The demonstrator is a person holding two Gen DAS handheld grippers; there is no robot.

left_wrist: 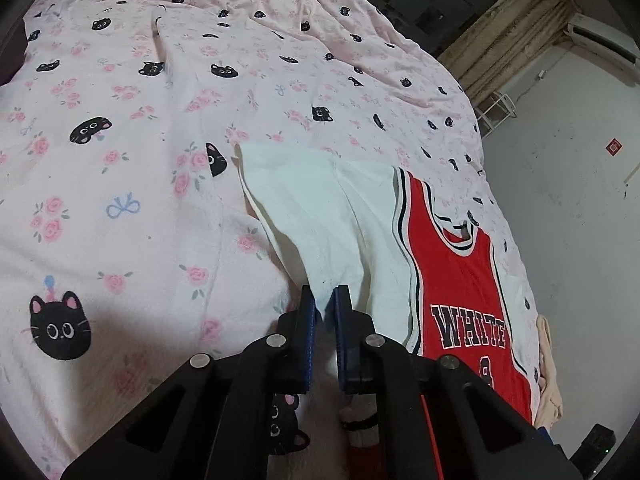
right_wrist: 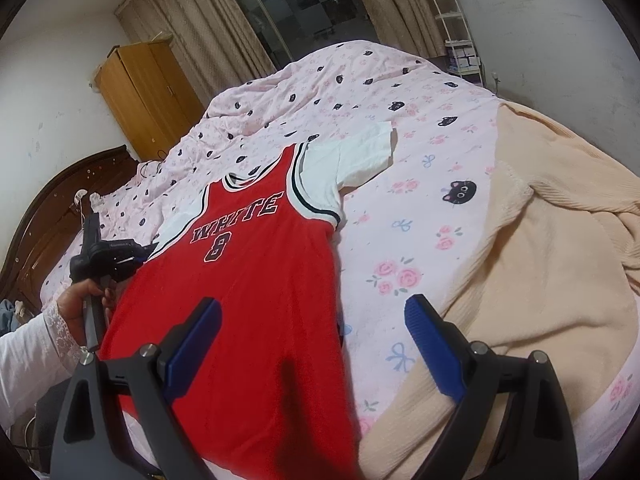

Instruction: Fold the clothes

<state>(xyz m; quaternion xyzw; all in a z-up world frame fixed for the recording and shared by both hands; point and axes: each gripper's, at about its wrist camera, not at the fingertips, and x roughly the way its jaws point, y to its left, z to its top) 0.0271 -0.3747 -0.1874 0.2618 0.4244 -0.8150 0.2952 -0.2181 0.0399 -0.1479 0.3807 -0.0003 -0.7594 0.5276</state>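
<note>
Left gripper (left_wrist: 325,300) pinched closed; right gripper (right_wrist: 312,320) spread wide.

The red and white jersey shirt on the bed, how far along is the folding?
Done: the red and white jersey shirt lies spread face up on the pink cat-print bedcover, no fold made. In hand: the left gripper has shut its jaws on one white sleeve; the right gripper hovers open over the hem. Left: all folds, plus the peach knit sweater.
</note>
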